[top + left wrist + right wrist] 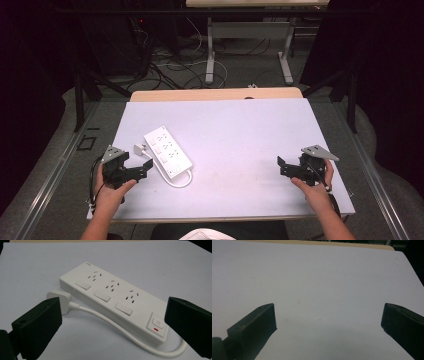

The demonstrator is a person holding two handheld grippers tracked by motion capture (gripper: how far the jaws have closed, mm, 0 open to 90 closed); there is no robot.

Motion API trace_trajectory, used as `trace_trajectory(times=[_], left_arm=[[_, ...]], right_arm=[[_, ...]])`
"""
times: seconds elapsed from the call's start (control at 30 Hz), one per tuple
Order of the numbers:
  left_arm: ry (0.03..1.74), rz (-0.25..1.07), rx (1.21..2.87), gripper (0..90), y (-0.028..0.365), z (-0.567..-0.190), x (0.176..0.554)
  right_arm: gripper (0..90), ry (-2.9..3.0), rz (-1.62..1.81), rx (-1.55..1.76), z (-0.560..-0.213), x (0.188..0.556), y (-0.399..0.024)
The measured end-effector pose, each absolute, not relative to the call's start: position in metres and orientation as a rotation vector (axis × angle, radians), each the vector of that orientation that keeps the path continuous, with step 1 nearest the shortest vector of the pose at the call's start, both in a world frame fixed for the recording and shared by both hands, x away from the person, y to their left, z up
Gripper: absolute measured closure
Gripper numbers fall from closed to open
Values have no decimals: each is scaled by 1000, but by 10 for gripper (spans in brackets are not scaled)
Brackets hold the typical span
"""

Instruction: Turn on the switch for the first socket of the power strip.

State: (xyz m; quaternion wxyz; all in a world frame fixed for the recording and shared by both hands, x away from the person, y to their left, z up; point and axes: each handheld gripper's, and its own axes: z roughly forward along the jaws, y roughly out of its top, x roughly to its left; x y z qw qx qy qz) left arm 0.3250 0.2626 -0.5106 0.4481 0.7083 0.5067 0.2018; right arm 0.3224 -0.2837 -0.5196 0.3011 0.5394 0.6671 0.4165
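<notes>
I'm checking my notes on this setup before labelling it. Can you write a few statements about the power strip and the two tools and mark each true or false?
1. The power strip has three socket groups, each with its own switch. True.
2. The left tool is clamped on the plug. False: its jaws stand open, with nothing between them.
3. The cord runs from the plug along the strip and loops around its end. True.
4. The right tool is touching the power strip. False: it is far off over bare table, jaws open.

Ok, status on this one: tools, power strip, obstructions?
Left tool open, beside power strip. Right tool open over bare table. Plug loose; nothing blocking.
</notes>
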Motion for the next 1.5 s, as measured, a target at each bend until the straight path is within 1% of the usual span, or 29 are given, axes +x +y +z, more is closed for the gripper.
trace_trajectory(times=[0.13, 0.17, 0.2, 0.53, 0.63, 0.83, 1.1, 1.17, 1.23, 1.37, 1.47, 1.5], left_arm=[[1247, 503, 1768, 11, 261, -511, 325], [1254, 485, 1771, 36, 261, -511, 325], [1254, 485, 1771, 42, 261, -511, 325], [1249, 466, 1790, 42, 253, -508, 323], [1242, 466, 1771, 43, 251, -503, 323], [1229, 435, 1774, 45, 244, -497, 330], [1213, 443, 1819, 124, 234, -488, 338], [1210, 443, 1829, 131, 233, -486, 339], [1206, 450, 1839, 159, 233, -480, 342], [1207, 445, 1843, 175, 232, -475, 345], [1208, 442, 1851, 215, 232, -471, 348], [1211, 446, 1849, 215, 232, -470, 349]], right_arm=[[0, 1788, 1093, 1432, -520, 322, -282], [0, 1790, 1103, 1428, -521, 322, -281], [0, 1790, 1103, 1428, -521, 322, -281], [0, 1788, 1100, 1427, -523, 322, -282], [0, 1785, 1113, 1427, -524, 322, -281], [0, 1790, 1096, 1420, -525, 320, -282], [0, 1769, 1101, 1446, -526, 318, -283], [0, 1781, 1090, 1440, -526, 317, -284], [0, 1781, 1092, 1443, -527, 318, -285], [0, 1785, 1089, 1457, -527, 318, -285], [0, 1776, 1094, 1465, -528, 318, -284], [0, 1776, 1094, 1465, -528, 318, -284]])
